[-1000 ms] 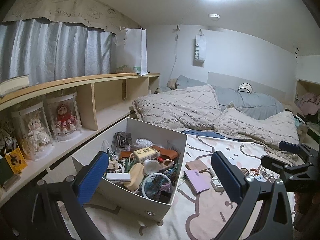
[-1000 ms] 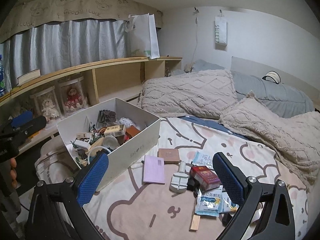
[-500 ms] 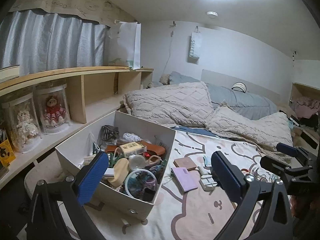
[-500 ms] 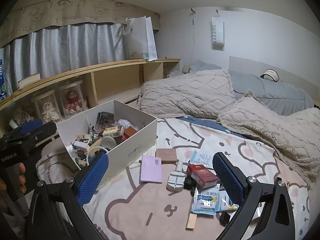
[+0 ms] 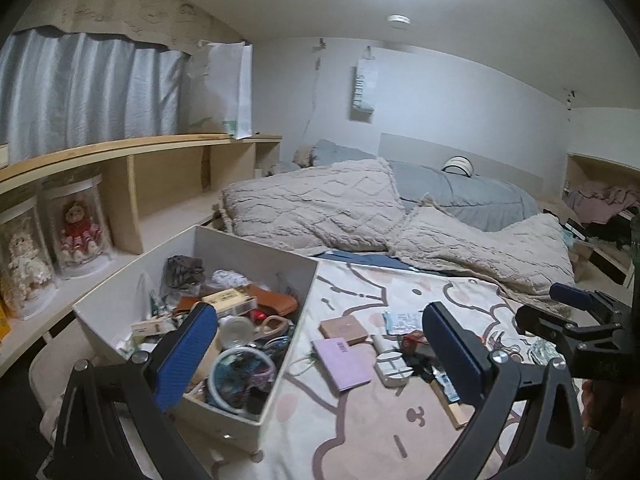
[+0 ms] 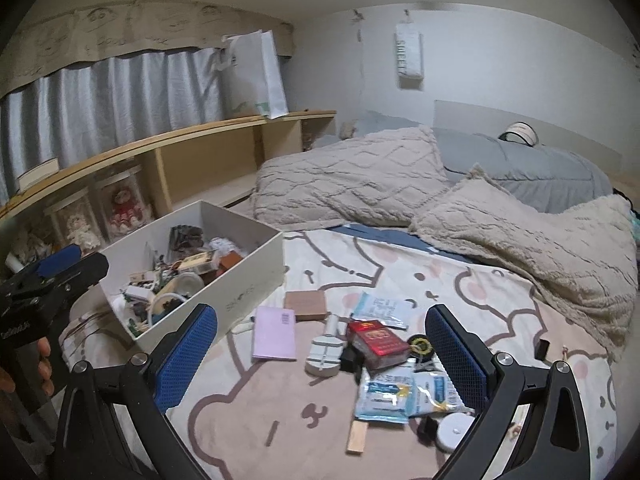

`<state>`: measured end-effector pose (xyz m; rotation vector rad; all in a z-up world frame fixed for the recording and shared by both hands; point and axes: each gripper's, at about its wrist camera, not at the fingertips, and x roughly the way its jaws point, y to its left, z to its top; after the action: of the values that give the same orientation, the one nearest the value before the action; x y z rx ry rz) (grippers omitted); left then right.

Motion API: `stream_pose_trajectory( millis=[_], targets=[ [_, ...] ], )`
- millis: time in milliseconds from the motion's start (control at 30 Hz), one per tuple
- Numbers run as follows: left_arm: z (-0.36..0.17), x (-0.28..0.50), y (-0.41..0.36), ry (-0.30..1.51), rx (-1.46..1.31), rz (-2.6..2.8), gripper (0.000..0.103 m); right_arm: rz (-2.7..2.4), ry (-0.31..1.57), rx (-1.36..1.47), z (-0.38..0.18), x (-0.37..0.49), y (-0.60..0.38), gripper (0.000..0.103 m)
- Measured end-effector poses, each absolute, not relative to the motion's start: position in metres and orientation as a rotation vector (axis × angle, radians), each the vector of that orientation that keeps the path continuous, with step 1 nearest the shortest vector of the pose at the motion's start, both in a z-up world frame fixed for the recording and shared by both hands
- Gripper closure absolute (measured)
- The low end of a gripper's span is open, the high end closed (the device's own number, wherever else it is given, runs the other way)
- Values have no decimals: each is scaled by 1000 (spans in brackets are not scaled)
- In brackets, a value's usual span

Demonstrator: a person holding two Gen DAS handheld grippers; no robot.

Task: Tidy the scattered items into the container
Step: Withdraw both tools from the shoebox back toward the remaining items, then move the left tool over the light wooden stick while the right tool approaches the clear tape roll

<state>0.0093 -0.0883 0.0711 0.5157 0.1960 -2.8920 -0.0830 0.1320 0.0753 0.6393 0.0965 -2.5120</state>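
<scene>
The box [image 6: 224,284], an open white container already crowded with small goods, stands on the bed [image 6: 248,404] at its shelf-side edge, within reach of both tools. The scattered items lie just beside its long wall: a lilac booklet [image 6: 275,333] nearest, a brown case [image 6: 306,305] beyond it, then a white round holder [image 6: 325,354], a red pack [image 6: 378,340] and blue sachets [image 6: 385,398] heaped together. The right tool [image 6: 321,354] hovers above this heap with fingers spread wide and nothing between them, presumably so that any one item can be straddled from above. The left tool [image 5: 320,354] is likewise spread and empty, held over the box's near corner, probably to steady the box or receive a pass. No item is yet lifted; the flat booklet will likely need an edge grip.
</scene>
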Motion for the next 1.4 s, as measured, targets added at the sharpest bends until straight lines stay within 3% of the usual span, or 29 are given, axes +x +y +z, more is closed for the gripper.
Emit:
stream_pose_trajectory(
  millis=[567, 800, 1400],
  targets=[
    [66, -61, -11, -10, 581, -3046, 0, -2684, 4, 780, 50, -124, 205, 0],
    [52, -89, 14, -1, 667, -3110, 0, -2739, -39, 883, 32, -144, 237, 0],
    [-33, -136, 66, -66, 1122, -3076, 0, -2796, -206, 1419, -51, -201, 314, 0]
  ],
)
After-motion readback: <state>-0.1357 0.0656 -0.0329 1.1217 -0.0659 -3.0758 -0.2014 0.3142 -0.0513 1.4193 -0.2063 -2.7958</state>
